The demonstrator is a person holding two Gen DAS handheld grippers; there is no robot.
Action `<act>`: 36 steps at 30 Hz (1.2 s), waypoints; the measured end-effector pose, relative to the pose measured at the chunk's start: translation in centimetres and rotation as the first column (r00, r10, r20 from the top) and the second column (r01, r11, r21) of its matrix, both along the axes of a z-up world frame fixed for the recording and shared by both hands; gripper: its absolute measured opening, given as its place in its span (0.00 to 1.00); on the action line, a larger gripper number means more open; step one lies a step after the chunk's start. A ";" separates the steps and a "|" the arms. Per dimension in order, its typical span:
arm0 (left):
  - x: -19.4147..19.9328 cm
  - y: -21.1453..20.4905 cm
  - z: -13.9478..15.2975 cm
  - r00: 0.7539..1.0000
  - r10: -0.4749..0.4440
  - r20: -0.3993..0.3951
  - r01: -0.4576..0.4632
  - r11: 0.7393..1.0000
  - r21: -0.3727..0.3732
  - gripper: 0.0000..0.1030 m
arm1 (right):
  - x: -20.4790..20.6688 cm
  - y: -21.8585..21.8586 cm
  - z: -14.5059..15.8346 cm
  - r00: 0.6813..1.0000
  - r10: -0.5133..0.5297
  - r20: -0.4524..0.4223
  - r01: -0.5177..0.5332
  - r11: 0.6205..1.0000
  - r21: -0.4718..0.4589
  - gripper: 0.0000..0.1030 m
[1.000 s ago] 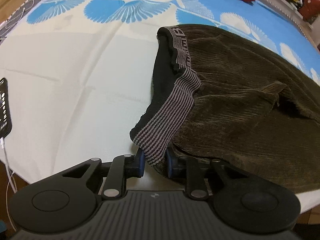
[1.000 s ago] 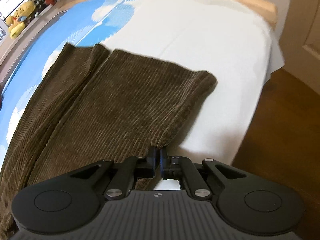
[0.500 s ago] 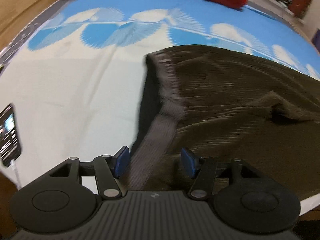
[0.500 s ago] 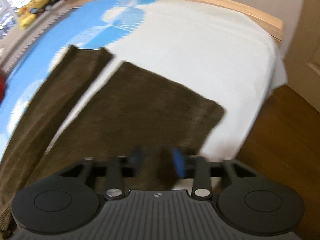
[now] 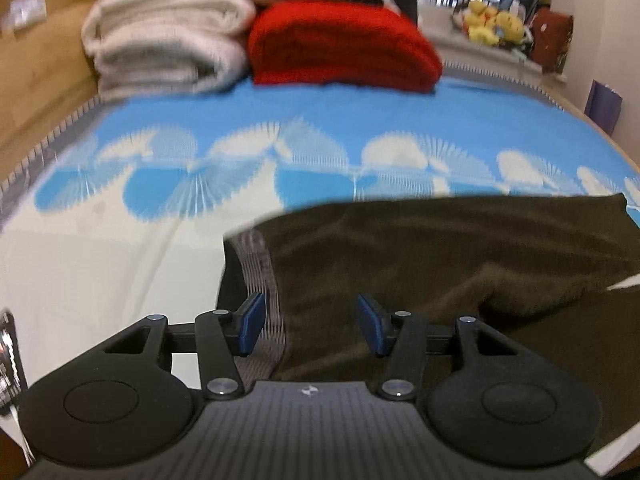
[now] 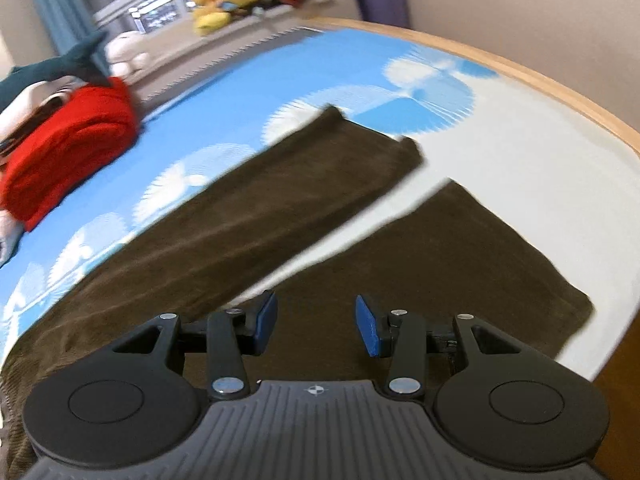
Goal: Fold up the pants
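Dark brown corduroy pants (image 5: 420,256) lie flat on the bed. Their grey striped waistband (image 5: 260,276) is at the left end in the left wrist view. My left gripper (image 5: 311,324) is open and empty, just above the waist end. In the right wrist view the two legs lie spread apart: the far leg (image 6: 256,216) and the near leg (image 6: 452,264), with white sheet between them. My right gripper (image 6: 316,324) is open and empty above the near leg.
The bed has a blue-and-white patterned cover (image 5: 320,152) and a wooden frame edge (image 6: 540,80). A red folded blanket (image 5: 344,48) and beige folded blankets (image 5: 168,44) lie at the back. Plush toys (image 6: 216,0) sit on the windowsill. A phone (image 5: 8,360) lies at the left edge.
Both grippers have opened and let go of the pants, then lifted and tilted up. The waistband and the leg hem now lie flat on the bed.
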State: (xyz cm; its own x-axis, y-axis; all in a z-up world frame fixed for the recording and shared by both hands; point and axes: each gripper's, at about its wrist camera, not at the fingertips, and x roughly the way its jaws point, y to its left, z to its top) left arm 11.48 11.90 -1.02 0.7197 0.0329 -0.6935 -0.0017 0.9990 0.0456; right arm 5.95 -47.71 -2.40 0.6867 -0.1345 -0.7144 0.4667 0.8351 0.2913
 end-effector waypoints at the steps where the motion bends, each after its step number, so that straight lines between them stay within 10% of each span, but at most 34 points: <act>1: 0.1 -0.5 0.6 1.000 -0.009 0.025 0.008 1.000 0.015 0.56 | 0.4 0.2 0.2 1.000 0.010 0.010 -0.010 1.000 0.006 0.44; 9: 5.7 -6.3 3.3 0.975 -0.183 0.126 0.152 0.962 0.225 0.73 | 3.1 3.7 2.1 0.989 0.092 0.111 -0.095 0.995 0.021 0.44; 23: 18.2 -4.1 -4.7 0.995 -0.083 -0.053 0.086 0.995 0.050 0.80 | 5.5 6.0 3.6 0.982 0.129 0.137 -0.111 0.985 -0.135 0.45; 36: 25.7 -0.8 -11.1 0.987 -0.049 -0.156 0.063 0.994 0.089 0.89 | 7.9 6.6 3.3 0.986 0.134 0.096 -0.122 0.985 -0.123 0.45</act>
State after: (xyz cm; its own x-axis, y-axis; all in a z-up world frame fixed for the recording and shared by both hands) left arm 37.23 11.15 -12.16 0.6075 0.0651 -0.7917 0.0683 0.9887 0.1338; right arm 13.88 -41.15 0.95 0.7732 -0.1187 -0.6229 0.3262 0.9168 0.2302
